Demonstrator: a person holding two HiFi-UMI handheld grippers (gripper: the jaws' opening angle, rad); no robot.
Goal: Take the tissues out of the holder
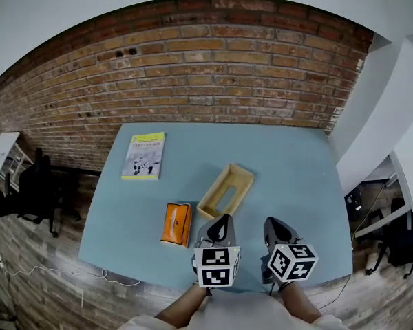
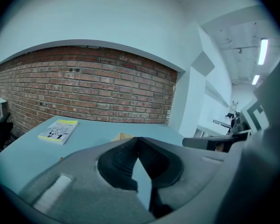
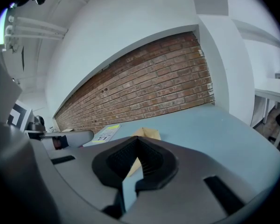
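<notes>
L gripper (image 1: 222, 220) & R gripper (image 1: 274, 223) hover side by side over near edge of blue table (image 1: 289, 177).
Both jaws closed tip to tip, nothing btwn them. Wooden tissue holder (image 1: 226, 191) sits mid-table, angled, just ahead of L gripper. Orange tissue pack (image 1: 176, 224) lies flat just left of holder, outside it. Booklet (image 1: 144, 155) far left, toward brick wall (image 1: 193, 67).

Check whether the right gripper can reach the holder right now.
Probably yes: the right gripper sits near the holder, only bare table between them. Its jaws are shut and must open first.
</notes>
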